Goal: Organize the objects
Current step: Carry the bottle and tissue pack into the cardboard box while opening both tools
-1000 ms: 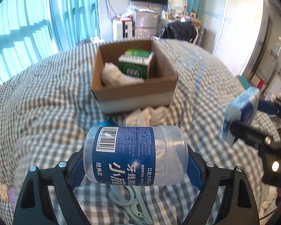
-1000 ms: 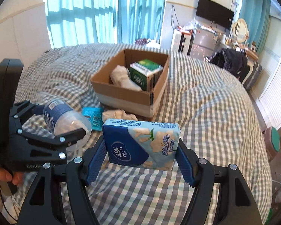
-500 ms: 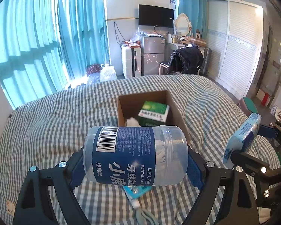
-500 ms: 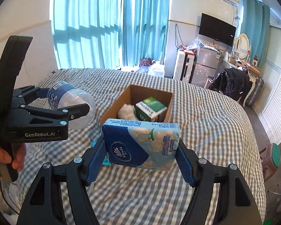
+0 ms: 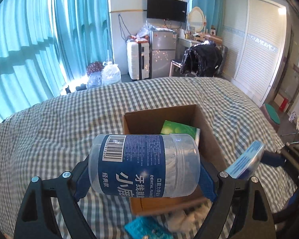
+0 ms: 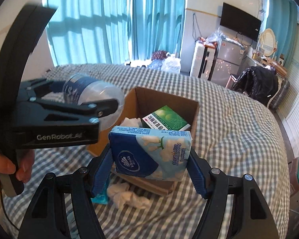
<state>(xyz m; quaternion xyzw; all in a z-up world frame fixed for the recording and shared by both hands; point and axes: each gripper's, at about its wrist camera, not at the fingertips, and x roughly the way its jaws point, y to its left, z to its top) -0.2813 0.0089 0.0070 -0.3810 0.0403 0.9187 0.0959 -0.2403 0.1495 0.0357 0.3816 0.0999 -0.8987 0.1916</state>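
My left gripper (image 5: 144, 176) is shut on a clear dental floss jar with a blue label (image 5: 143, 164), held sideways above the near edge of an open cardboard box (image 5: 207, 137). The jar also shows in the right wrist view (image 6: 89, 97), left of the box (image 6: 169, 103). My right gripper (image 6: 149, 163) is shut on a blue Vinda tissue pack (image 6: 151, 153), held just in front of the box. The pack shows at the right in the left wrist view (image 5: 247, 161). A green box (image 6: 165, 119) and white cloth (image 6: 129, 122) lie inside the box.
The box sits on a grey checked bed (image 6: 239, 123). In front of it lie crumpled white tissue (image 6: 129, 195) and a teal packet (image 5: 145, 227). Beyond the bed are curtains, a suitcase, a fridge (image 5: 163, 53) and a chair with a black jacket.
Both grippers have risen and moved forward toward the box with their loads. The jar now hangs over the box's near edge; the tissue pack is closer to the box.
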